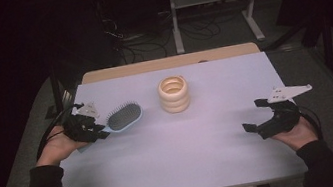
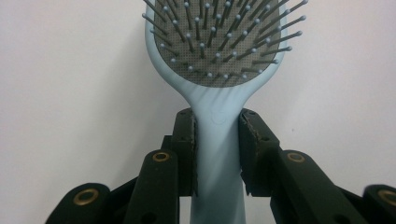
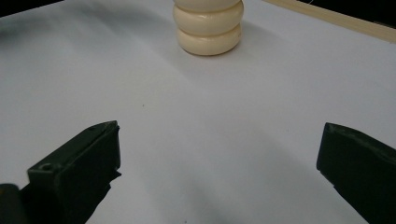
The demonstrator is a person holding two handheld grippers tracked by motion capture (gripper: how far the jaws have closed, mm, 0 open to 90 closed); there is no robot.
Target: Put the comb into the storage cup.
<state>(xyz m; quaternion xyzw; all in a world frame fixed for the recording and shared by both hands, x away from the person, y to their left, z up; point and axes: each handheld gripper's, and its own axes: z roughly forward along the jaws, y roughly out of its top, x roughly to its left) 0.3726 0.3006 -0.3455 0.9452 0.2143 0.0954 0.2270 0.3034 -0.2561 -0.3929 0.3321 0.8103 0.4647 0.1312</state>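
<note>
The hairbrush [image 2: 219, 70], pale blue with a grey bristle pad facing up, sits at the left side of the table [image 1: 190, 160], its head [image 1: 124, 117] pointing toward the middle; its handle is pinched between the two black jaws of the left gripper [image 2: 217, 154], the pads pressing on either side of the neck just below the head; in the high view the left gripper [image 1: 90, 128] lies in the person's left hand [image 1: 59, 148] at the table's left edge. Near the middle, toward the far edge, stands a cream ribbed holder [image 1: 174, 94], upright and well apart from the brush; the right gripper [image 1: 259, 119], at the right edge, has its jaws spread wide over bare tabletop, facing the holder [image 3: 208, 28].
</note>
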